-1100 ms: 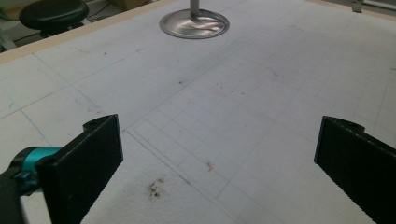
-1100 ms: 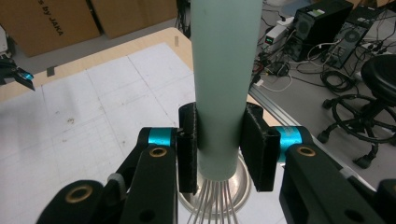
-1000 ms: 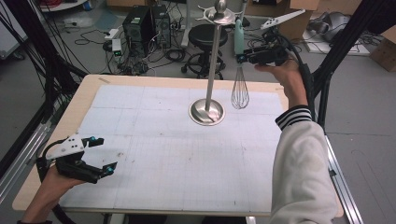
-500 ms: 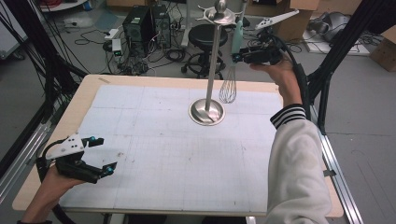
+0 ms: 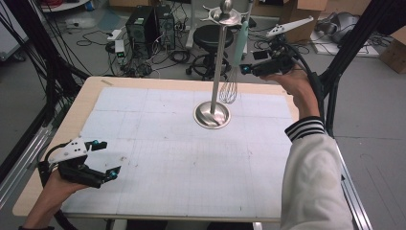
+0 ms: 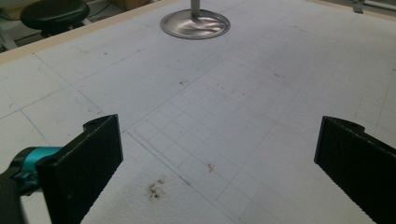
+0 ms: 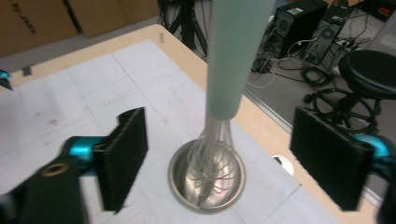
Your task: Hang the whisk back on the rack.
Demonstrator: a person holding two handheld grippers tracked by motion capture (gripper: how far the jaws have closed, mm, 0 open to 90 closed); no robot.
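Whisk (image 5: 233, 72) hangs from stand (image 5: 212, 114); right tongs (image 5: 245, 69) just opened wide; left tongs (image 5: 103, 160) wide.

left gripper (image 5: 109, 160): low, near corner, fingers wide apart, nothing between | right gripper (image 5: 243, 69): raised, arm outstretched, fingers just opened, pads clear | sleeve (image 5: 313, 187): white, striped cuff

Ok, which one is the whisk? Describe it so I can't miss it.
Find the steel stand near the table's far edge. The whisk hangs from its top, between the open jaws of the right claw. Pale green handle above, wire loops dangling over the round base.
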